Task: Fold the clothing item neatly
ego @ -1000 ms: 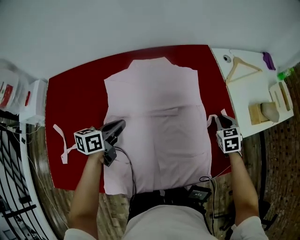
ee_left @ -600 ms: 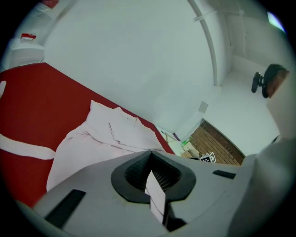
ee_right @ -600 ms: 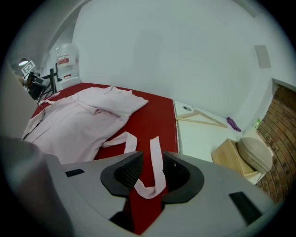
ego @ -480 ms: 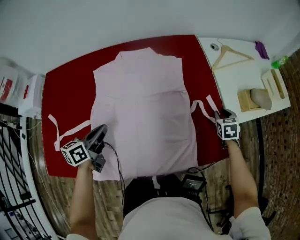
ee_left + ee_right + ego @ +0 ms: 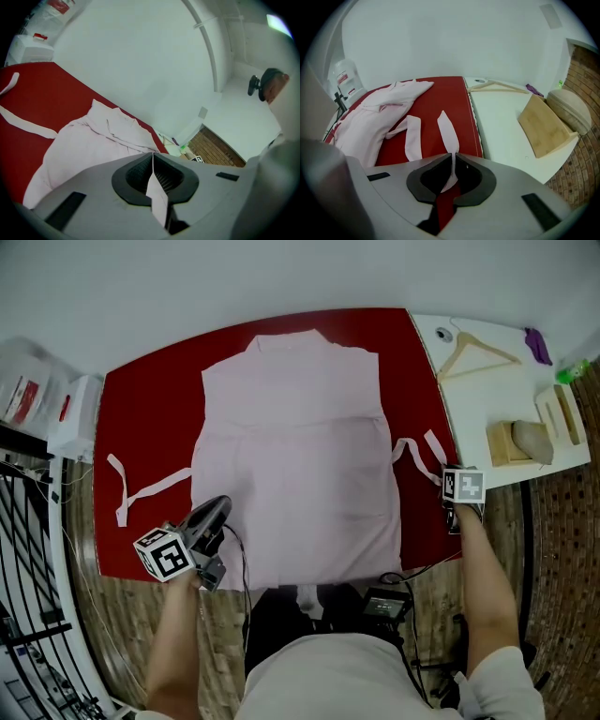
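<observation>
A pale pink garment (image 5: 295, 456) with tie straps lies spread flat on the red table (image 5: 141, 399). My left gripper (image 5: 217, 509) is at the garment's front left corner. In the left gripper view the left gripper (image 5: 153, 154) is shut on a fold of the pink cloth (image 5: 89, 145). My right gripper (image 5: 448, 486) sits at the table's right edge, over the end of the right tie strap (image 5: 412, 454). In the right gripper view the right gripper (image 5: 453, 157) has just been closing, and its jaws pinch that strap (image 5: 447, 129). The left strap (image 5: 141, 493) lies loose on the red.
A white side table (image 5: 487, 399) at the right holds a wooden hanger (image 5: 473, 352) and a wooden block (image 5: 516, 442). A white box (image 5: 75, 418) and a black metal rack (image 5: 28, 549) stand at the left. A black device with cables (image 5: 380, 601) sits at the front edge.
My left gripper has drawn back from the garment's left side toward the front left corner, cloth still in it. My right gripper has lowered onto the right strap's end.
</observation>
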A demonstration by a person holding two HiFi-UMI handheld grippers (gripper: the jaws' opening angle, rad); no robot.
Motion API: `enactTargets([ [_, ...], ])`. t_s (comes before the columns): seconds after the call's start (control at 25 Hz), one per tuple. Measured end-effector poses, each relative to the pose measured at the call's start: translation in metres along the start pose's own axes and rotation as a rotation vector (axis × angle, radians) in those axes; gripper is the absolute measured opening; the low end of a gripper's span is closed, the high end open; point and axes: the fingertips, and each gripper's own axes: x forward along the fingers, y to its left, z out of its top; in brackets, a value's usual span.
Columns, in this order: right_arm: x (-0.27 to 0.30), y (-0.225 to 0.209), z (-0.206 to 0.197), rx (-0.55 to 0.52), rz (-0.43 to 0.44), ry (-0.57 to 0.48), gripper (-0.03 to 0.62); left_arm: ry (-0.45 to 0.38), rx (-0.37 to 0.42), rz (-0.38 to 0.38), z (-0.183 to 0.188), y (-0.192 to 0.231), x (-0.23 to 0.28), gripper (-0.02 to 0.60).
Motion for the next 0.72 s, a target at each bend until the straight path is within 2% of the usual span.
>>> enactTargets([
  [0.32,-0.034,0.027,0.032,-0.03,0.034,-0.113,0.029,0.069,-0.027,-0.146,-0.013,-0.031,0.04,0.008],
  [0.52,-0.054,0.063,0.059,-0.055,0.088,-0.199,0.029,0.077,-0.036,-0.187,-0.02,-0.039,0.068,0.008],
  [0.72,-0.069,0.09,0.075,-0.092,0.117,-0.249,0.029,0.125,-0.087,-0.243,-0.035,-0.048,0.092,0.008],
])
